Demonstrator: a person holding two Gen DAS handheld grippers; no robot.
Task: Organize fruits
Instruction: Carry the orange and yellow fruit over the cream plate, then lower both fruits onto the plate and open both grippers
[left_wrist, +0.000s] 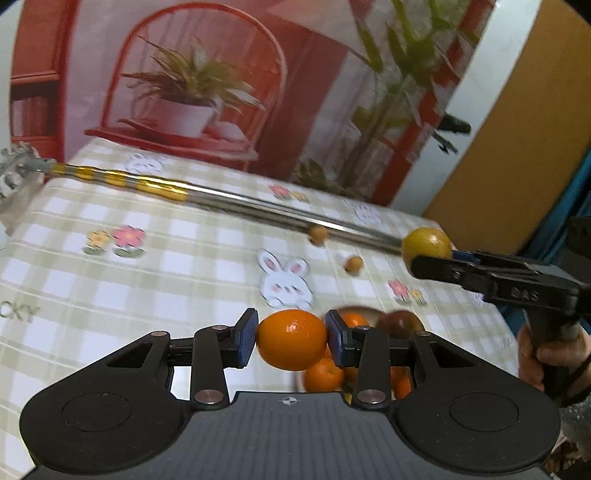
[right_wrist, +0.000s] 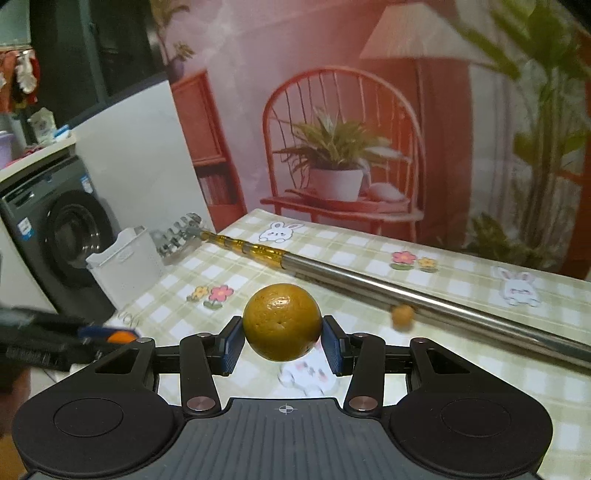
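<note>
While left tongs (left_wrist: 291, 341) clamp orange (left_wrist: 291, 339), right tongs (right_wrist: 282, 341) clamp yellow fruit (right_wrist: 282, 321).

A long pole (right_wrist: 424, 295) lies across the table (right_wrist: 369, 254), one small fruit (right_wrist: 402, 315) beside it.

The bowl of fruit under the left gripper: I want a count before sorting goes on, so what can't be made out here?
- Bowl, left wrist view: mostly hidden behind the left gripper and its orange; fruit count unknowable.
- Dark fruit, same view: blurred, kind unclear.
- Right wrist view: bowl absent; yellow-brown fruit hides the tablecloth rabbit.
</note>
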